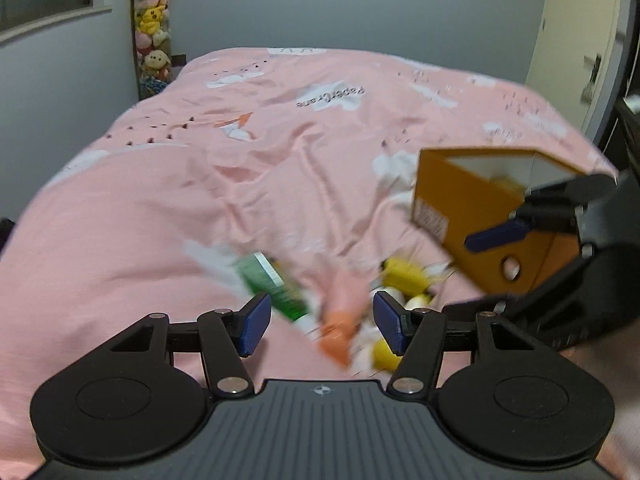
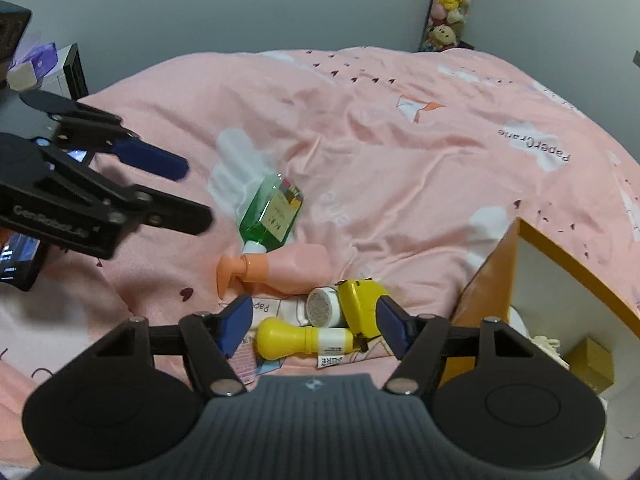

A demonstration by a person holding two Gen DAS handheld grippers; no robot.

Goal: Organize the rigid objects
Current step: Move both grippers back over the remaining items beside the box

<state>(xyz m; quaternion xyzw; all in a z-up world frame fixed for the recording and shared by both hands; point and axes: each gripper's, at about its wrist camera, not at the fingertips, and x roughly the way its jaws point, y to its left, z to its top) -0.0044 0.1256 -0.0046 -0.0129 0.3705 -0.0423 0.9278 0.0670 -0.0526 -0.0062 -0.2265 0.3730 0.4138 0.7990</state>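
On the pink bedcover lie a green bottle (image 2: 271,212), a pink pump bottle (image 2: 276,270), a yellow lint shaver (image 2: 352,306) and a yellow-capped bottle (image 2: 304,342). An orange cardboard box (image 2: 496,280) stands at the right, also in the left wrist view (image 1: 476,216). My left gripper (image 1: 322,322) is open above the blurred green bottle (image 1: 272,284) and pink bottle (image 1: 344,320); it also shows in the right wrist view (image 2: 192,192). My right gripper (image 2: 316,326) is open over the yellow items. In the left wrist view its fingers (image 1: 500,236) sit at the box wall.
The pink bedcover (image 1: 280,168) fills both views. A column of plush toys (image 1: 152,32) stands by the grey wall. A door (image 1: 580,40) is at the far right. A small gold box (image 2: 592,364) sits inside the orange box. A flat printed packet (image 2: 332,360) lies under the yellow bottle.
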